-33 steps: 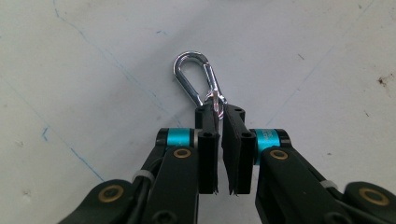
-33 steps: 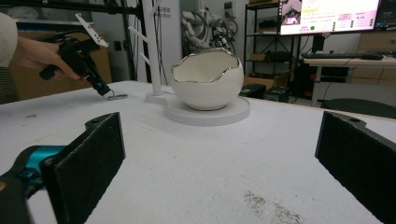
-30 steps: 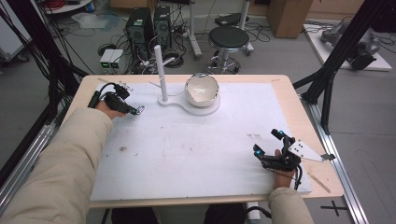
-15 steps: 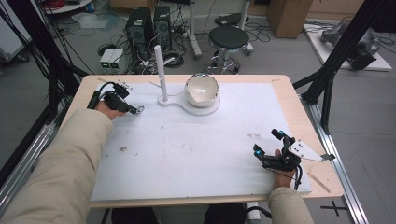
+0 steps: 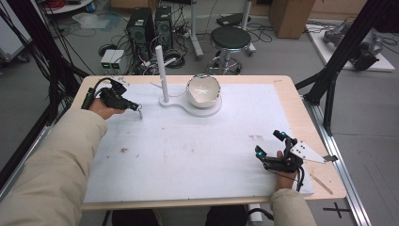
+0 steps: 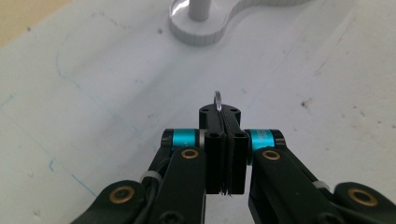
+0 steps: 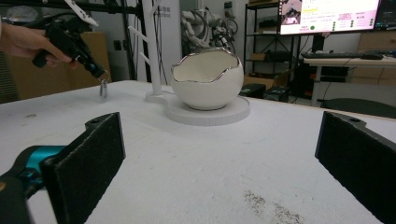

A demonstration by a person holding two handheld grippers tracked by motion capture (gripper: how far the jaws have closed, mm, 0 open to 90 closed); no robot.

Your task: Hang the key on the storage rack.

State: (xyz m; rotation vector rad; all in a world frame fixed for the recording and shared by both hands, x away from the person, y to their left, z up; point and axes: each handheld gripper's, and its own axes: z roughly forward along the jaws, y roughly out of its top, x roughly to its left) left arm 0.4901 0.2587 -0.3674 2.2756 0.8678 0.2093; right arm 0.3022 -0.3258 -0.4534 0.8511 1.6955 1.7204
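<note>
My left tongs [image 5: 136,107] are clamped fully closed on a small metal ring [image 6: 217,100], held edge-on just above the white table [image 5: 188,150], near the stand's white post [image 5: 162,73]. The egg-shaped bowl [image 5: 203,89] sits on the stand's round base. My right tongs [image 5: 270,146] rest at the near right, jaws wide apart, gripping nothing.

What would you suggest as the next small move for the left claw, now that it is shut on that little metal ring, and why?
Probably carry it toward the white stand. The left claw is shut on a small ring, which in the right gripper view hangs clear above the table. The stand's short pegs look made for hanging it, though the eggshell bowl could be the goal instead. The right claw rests open.
</note>
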